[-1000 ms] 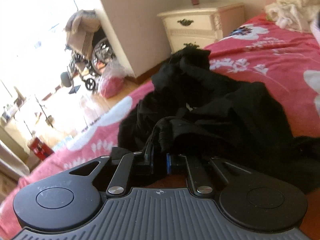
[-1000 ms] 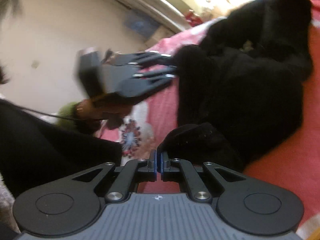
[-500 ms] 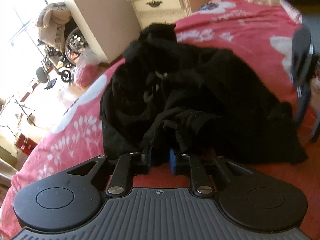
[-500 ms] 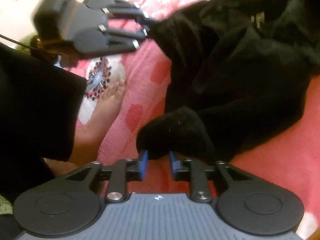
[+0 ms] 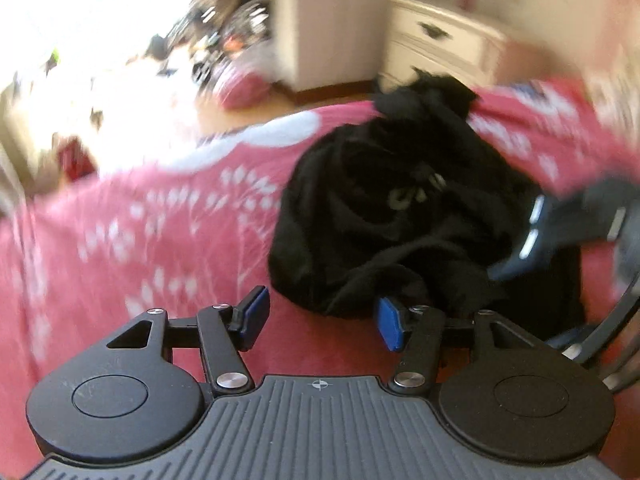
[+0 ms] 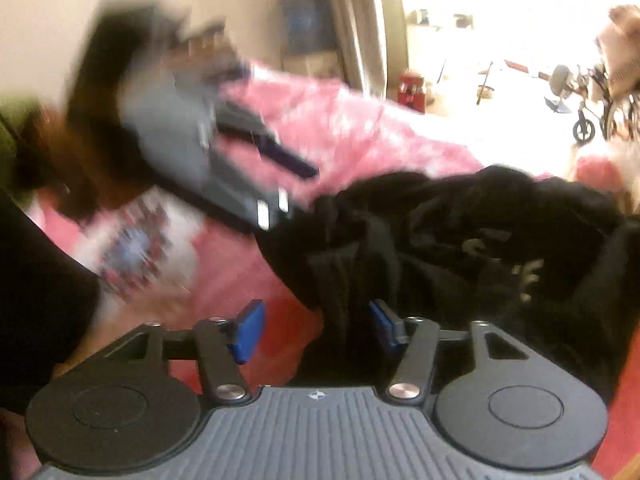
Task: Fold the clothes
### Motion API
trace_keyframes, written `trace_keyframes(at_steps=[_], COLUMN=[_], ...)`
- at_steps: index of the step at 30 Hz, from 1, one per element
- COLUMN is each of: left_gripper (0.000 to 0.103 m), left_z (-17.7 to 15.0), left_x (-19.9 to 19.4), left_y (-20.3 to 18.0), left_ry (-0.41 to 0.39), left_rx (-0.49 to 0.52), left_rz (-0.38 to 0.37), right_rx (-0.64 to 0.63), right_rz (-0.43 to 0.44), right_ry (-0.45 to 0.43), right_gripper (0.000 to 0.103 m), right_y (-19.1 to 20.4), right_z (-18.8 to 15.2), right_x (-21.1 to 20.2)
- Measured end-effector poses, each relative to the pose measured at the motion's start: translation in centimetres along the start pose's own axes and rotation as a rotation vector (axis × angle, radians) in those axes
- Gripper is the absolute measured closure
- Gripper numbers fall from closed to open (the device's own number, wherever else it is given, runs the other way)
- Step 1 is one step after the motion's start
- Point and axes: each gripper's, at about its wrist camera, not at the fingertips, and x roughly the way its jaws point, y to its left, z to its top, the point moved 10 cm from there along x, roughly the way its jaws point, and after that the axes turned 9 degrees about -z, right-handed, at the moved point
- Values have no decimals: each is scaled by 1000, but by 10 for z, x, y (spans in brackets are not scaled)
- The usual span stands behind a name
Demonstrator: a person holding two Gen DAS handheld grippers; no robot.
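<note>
Left wrist view: black garment (image 5: 400, 216) heaped on red bedspread (image 5: 120, 240).

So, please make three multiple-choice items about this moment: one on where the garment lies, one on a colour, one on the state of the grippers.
1. Where does the black garment lie?
A. on the red bedspread
B. on the white nightstand
C. on the floor

2. What colour are the gripper pads?
A. green
B. blue
C. white

3. How do the left gripper and right gripper stand?
A. both shut on cloth
B. one open only
C. both open

Answers:
A, the cloth rests in a heap on the floral cover.
B, blue shows on each fingertip.
C, a wide gap separates the pads in both wrist views.
</note>
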Motion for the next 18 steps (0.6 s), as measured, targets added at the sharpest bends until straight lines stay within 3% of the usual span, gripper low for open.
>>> trace_keyframes(at_steps=[3, 6, 11, 18], left_gripper=[46, 46, 46, 44], left_z=[-2, 1, 6, 2], left_x=[0, -2, -6, 3], left_y=[15, 27, 44, 32], left_ry=[-14, -42, -84, -48], left_rx=[-176, -291, -442, -438], left_rz=[-61, -100, -149, -174], right_rx=[0, 116, 250, 195], right_rz=[-49, 33, 263, 504], right_ry=[28, 22, -16, 53], right_gripper=[84, 96, 98, 98], right_y=[-5, -10, -8, 36], right_z=[-7, -8, -6, -25], right_x=[17, 8, -28, -54])
